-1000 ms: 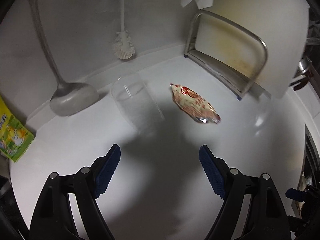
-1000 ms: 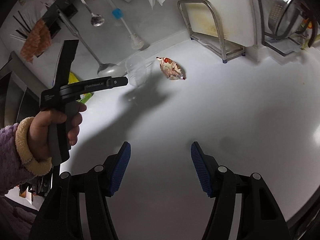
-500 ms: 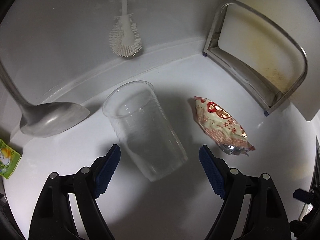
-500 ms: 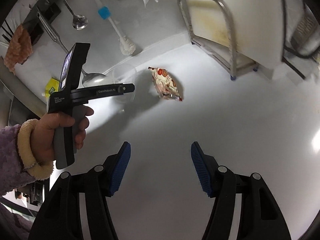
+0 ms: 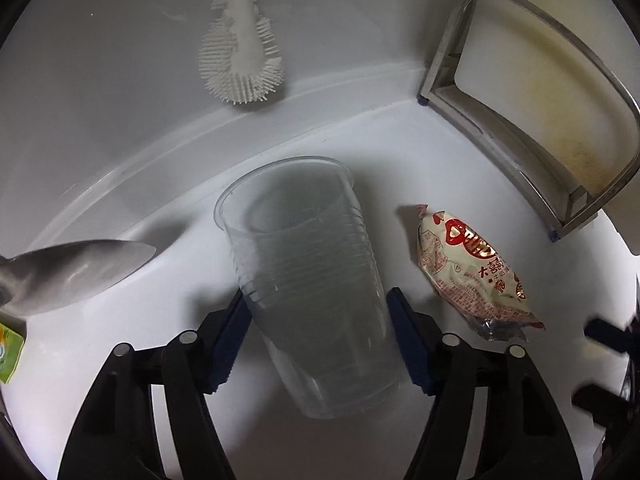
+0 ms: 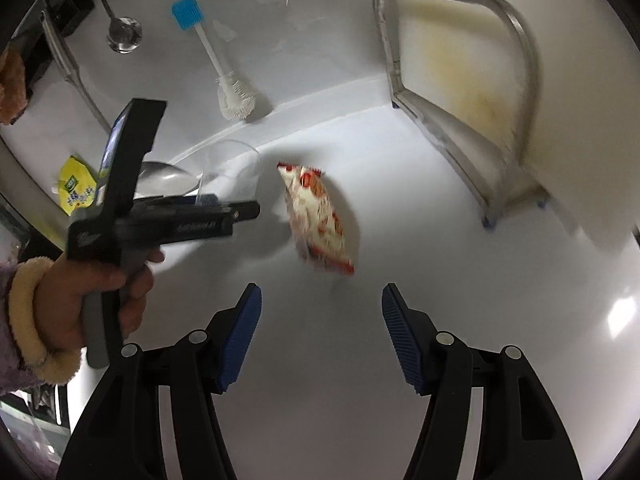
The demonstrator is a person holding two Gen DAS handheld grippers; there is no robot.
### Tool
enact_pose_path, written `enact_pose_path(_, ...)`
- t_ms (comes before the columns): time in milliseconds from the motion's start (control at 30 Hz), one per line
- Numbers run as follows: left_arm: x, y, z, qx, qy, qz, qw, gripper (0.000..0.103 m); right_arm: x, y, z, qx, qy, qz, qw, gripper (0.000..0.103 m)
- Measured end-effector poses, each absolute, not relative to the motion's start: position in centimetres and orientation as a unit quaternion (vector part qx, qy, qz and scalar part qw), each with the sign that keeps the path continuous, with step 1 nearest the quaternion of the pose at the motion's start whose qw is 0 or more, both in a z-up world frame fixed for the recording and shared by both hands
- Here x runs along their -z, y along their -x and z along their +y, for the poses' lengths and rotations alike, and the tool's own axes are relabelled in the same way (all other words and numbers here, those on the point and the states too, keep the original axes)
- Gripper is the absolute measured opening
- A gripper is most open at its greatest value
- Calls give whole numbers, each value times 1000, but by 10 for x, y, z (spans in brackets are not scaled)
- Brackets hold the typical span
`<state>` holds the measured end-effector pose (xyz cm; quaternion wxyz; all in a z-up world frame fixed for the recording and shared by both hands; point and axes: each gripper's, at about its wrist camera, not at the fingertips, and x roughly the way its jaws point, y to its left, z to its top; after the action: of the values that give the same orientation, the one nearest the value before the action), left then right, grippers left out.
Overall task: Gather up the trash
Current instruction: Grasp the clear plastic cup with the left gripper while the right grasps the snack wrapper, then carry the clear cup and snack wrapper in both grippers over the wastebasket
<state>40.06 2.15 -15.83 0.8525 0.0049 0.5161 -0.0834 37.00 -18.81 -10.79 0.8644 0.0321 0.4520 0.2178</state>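
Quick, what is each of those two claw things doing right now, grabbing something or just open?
Left gripper: jaws have just been closing around the clear plastic cup, pads at its sides; firm grip cannot be told.
Right gripper: open, holding nothing, snack wrapper ahead.

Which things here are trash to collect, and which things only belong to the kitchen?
Trash to collect:
- clear plastic cup, standing between the left tool's pads
- red-and-white snack wrapper, on the counter beside the cup

Only lying about:
- white bottle brush
- ladle
- metal rack
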Motion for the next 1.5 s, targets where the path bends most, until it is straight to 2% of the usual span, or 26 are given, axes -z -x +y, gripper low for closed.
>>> enact_pose_path(33,158,-400,23,88,-2,515,853,63,107,-377,-185,-218,-27,450,866,60)
enact_pose_path(133,156,-396,25,107,8,517,849,37,113,-393,-177,-215,-22,452,865,60)
enact_pose_path(367,152,-384,26,127,12,512,849,24,126,-423,-152,-218,-11,462,860,60)
enact_pose_path(433,150,-378,26,129,7,509,851,22,130,-431,-143,-222,-2,467,856,60)
enact_pose_path(533,148,-374,28,130,10,511,849,22,135,-439,-130,-217,23,473,854,53)
enact_pose_path(600,145,-369,29,131,6,510,850,21,139,-443,-126,-213,29,482,849,30)
enact_pose_path(700,139,-365,28,135,3,503,853,22,143,-442,-123,-217,42,489,844,26)
enact_pose_path(767,136,-361,28,132,0,500,856,22,141,-437,-124,-222,40,487,844,18)
enact_pose_path(1067,113,-338,13,135,-11,480,867,23,106,-394,-154,-234,-5,466,853,12)
enact_pose_path(1500,67,-252,13,126,-24,451,883,24,65,-283,-193,-232,-49,433,870,11)
